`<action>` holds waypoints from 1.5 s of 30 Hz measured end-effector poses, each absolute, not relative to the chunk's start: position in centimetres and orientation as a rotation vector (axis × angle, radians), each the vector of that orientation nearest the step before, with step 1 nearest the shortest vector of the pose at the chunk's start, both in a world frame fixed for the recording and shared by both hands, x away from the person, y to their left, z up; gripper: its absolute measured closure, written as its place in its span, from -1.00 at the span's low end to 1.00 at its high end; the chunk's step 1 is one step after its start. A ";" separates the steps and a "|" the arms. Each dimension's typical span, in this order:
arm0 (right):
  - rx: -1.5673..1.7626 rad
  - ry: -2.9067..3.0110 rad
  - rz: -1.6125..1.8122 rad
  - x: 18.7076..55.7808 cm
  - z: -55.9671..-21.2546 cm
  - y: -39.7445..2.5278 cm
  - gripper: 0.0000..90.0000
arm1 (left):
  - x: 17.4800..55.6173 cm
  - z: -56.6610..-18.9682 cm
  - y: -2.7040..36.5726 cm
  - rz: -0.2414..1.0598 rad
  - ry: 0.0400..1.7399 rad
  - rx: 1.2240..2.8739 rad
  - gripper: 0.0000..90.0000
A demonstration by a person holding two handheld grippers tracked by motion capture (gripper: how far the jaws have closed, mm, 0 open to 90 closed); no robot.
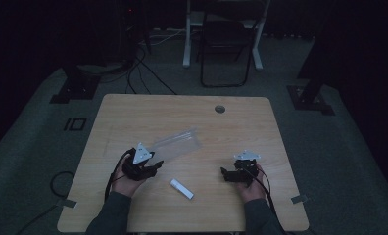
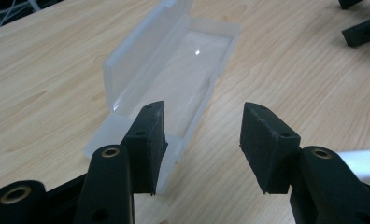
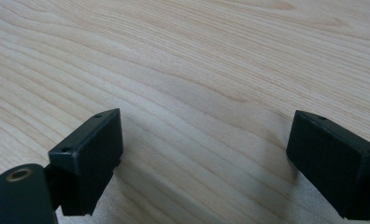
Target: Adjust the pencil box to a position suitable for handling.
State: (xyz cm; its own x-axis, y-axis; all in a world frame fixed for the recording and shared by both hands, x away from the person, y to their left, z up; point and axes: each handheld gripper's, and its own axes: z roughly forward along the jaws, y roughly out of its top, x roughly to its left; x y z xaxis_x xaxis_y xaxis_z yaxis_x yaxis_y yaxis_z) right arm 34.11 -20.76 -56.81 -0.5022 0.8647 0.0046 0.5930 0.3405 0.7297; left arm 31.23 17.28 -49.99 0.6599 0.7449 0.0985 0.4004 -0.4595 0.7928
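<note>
We hold the left tool (image 1: 155,165) low over the counter (image 1: 241,132), forearm coming in from the near edge, its jaws spread with nothing between them. The clear plastic case (image 2: 174,74) lies open just ahead of it, one jaw at its near end. The white tube (image 1: 181,189) lies nearer the near edge, between both tools. The right tool (image 1: 225,173) hovers with jaws wide apart over bare wood.

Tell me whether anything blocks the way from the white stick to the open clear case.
Nothing visible does. The white stick lies on bare table near the open clear case, whose lid is up; the left gripper sits beside that path.
</note>
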 end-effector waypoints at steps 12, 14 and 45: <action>1.284 2.226 0.968 34.1 -56.8 -20.8 -0.77 | 32.3 -49.0 16.5 0.592 0.863 2.090 0.13; 1.284 2.226 0.968 34.1 -56.8 -20.8 -0.77 | 32.5 -48.9 16.2 0.602 0.856 2.094 0.13; 1.288 2.226 0.967 34.1 -56.8 -20.8 -0.77 | 38.1 -49.2 16.8 0.644 0.911 2.143 0.16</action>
State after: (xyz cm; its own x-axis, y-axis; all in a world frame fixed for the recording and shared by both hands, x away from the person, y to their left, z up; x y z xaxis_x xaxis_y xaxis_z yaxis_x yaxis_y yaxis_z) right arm 34.10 -20.75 -56.80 -0.5009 0.8655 0.0065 0.5953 0.3391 0.7285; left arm 38.10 16.76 -49.25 0.6271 0.7617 0.1629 0.4079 -0.4993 0.7644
